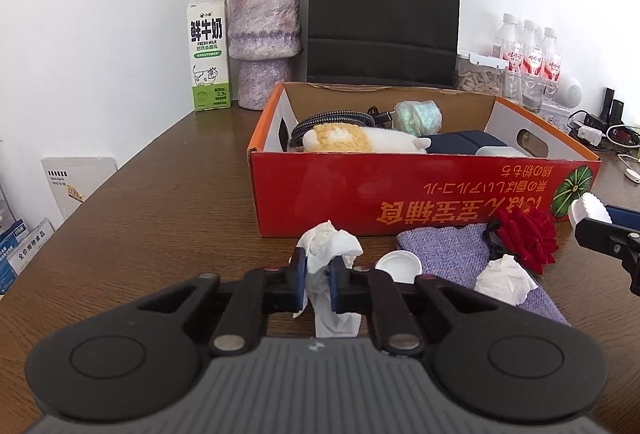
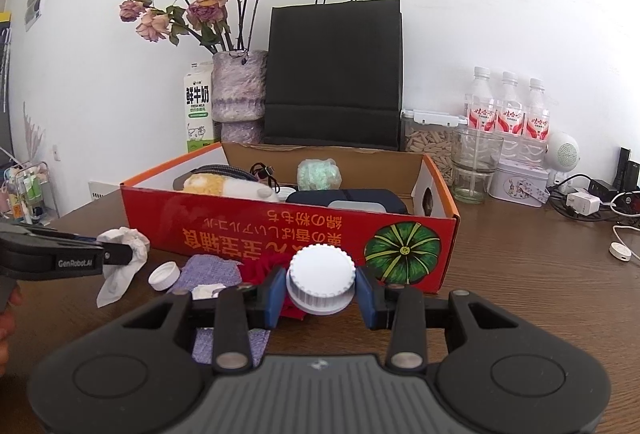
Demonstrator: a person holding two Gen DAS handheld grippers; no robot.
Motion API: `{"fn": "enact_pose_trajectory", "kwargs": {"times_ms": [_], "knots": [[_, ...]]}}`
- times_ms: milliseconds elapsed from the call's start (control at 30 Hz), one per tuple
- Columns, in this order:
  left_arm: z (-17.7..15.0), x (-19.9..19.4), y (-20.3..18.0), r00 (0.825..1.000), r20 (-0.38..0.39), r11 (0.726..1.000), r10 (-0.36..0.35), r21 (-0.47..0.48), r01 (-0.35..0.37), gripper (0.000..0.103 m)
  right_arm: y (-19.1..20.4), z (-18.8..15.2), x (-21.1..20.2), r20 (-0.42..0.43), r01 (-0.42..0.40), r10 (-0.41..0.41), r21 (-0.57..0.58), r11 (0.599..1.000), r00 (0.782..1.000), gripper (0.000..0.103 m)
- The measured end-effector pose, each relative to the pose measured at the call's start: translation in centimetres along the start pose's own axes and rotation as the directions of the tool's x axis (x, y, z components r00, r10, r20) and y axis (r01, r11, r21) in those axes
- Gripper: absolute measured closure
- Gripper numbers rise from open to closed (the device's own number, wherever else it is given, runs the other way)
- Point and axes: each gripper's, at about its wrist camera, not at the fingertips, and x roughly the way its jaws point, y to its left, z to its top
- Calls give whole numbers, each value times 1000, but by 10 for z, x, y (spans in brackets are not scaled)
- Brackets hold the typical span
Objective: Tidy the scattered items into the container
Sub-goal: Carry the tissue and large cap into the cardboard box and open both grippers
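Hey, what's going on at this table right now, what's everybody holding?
A person with a gripper in each hand is tidying loose items into the red cardboard box. The left gripper has its jaws shut on a crumpled tissue in front of the box. The right gripper holds a white ribbed cap. A second tissue, a smaller white lid, a purple pouch and a red rose lie on the table.
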Motion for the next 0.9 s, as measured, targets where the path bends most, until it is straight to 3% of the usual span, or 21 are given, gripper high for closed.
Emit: {"fn": "enact_pose_trajectory", "kwargs": {"times_ms": [267, 633, 900], "knots": [[-2, -21, -6, 992, 124, 999, 33, 30, -37, 92, 0, 0, -1, 5, -1, 1, -2, 1000, 1000, 67], [7, -35, -14, 987, 160, 1000, 21, 15, -24, 92, 3, 3, -6, 30, 2, -2, -14, 1000, 1000, 67], [34, -41, -14, 982, 191, 1000, -5, -16, 9, 92, 0, 20, -9, 70, -14, 13, 12, 1000, 997, 67]]}}
